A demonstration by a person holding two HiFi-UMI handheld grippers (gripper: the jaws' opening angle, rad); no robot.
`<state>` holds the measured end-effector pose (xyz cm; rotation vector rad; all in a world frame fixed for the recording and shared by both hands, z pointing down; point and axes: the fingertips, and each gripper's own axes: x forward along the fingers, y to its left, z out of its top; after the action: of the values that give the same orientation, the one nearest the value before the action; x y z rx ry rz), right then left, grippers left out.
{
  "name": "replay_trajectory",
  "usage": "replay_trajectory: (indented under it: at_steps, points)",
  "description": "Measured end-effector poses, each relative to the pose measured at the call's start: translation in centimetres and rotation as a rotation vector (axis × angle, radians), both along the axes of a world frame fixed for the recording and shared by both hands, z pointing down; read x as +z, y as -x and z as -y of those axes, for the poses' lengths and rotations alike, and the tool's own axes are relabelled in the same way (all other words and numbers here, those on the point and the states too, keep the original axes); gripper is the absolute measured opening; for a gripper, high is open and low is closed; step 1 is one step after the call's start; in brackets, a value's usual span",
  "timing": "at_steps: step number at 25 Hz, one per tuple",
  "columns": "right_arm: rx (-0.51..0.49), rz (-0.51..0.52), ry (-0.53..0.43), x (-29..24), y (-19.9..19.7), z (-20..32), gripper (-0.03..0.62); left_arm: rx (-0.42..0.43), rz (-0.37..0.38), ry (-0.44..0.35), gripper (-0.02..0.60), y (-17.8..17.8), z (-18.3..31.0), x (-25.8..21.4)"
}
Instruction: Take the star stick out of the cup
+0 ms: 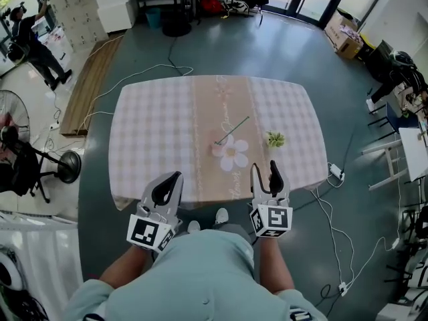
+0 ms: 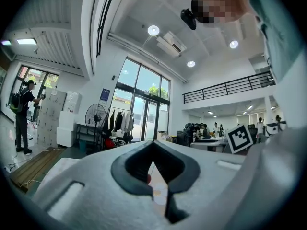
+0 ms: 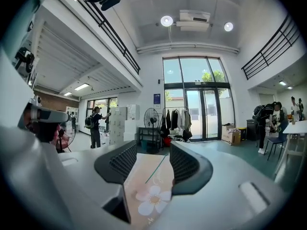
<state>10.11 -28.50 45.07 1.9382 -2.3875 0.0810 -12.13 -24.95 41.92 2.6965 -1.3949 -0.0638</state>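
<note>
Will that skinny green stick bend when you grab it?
The green stick looks thin and straight, so it is probably light and fairly stiff. It leans in the small cup, so a sideways tug might tip the cup.

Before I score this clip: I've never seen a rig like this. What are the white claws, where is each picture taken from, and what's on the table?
No robot: a person holds a two-jaw gripper in each hand. One picture is from a camera on the person's head, looking down; the other two come from cameras on the grippers, looking along their jaws. The left gripper has its jaws together, the right gripper has them apart; both are empty. On the table a thin green stick leans out of a small pink thing, apparently the cup; a small yellow-green object lies to its right.
</note>
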Motion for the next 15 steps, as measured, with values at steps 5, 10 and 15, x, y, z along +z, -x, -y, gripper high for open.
replay_trajectory:
  at_steps: [5, 10, 15]
  points:
    - [-0.027, -0.004, 0.024, 1.1, -0.4, 3.5, 0.193, -0.049, -0.002, -0.014, 0.002, 0.2, 1.1, -0.8]
    - [-0.063, 0.016, 0.091, 3.8, -0.1, 6.8, 0.192, -0.086, 0.010, -0.013, 0.002, 0.4, 1.8, -1.1]
    - [-0.078, 0.011, 0.136, 6.1, 0.0, 9.4, 0.192, -0.126, 0.031, -0.007, 0.002, 0.9, 2.3, -1.1]
